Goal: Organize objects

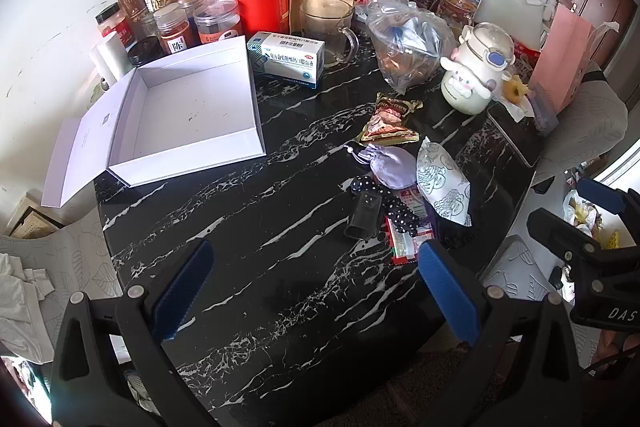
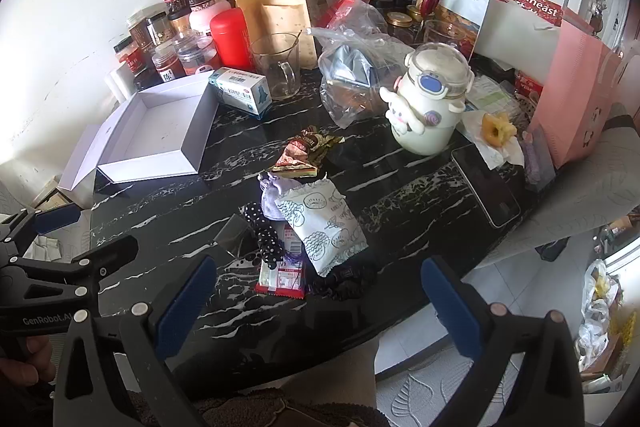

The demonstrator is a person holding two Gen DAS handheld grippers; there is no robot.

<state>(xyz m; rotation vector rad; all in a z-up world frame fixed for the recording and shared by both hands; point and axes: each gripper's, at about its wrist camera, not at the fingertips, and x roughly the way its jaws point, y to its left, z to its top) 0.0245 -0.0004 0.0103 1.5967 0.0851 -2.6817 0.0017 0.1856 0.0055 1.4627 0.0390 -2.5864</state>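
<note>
Both claws stood wide open, nothing between the pads, nothing touched. The left gripper hung over bare black marble table, tilted down. The right gripper hung over the near table edge, also tilted down and empty.

The white box lay open and empty at 10 o'clock from the left claw, its lid flap folded out toward the wall. The small loose pile sat at 1 o'clock from the left claw, 12 o'clock from the right: white patterned packet, lilac pouch, polka-dot fabric piece, red wrapper, a dark scrunchie partly under the packet. Just beyond the pile was a crumpled snack wrapper. The medicine carton was touching the box's far corner, glass mug right behind it. The cartoon bottle stood at 1 o'clock, well apart from the pile.
</note>
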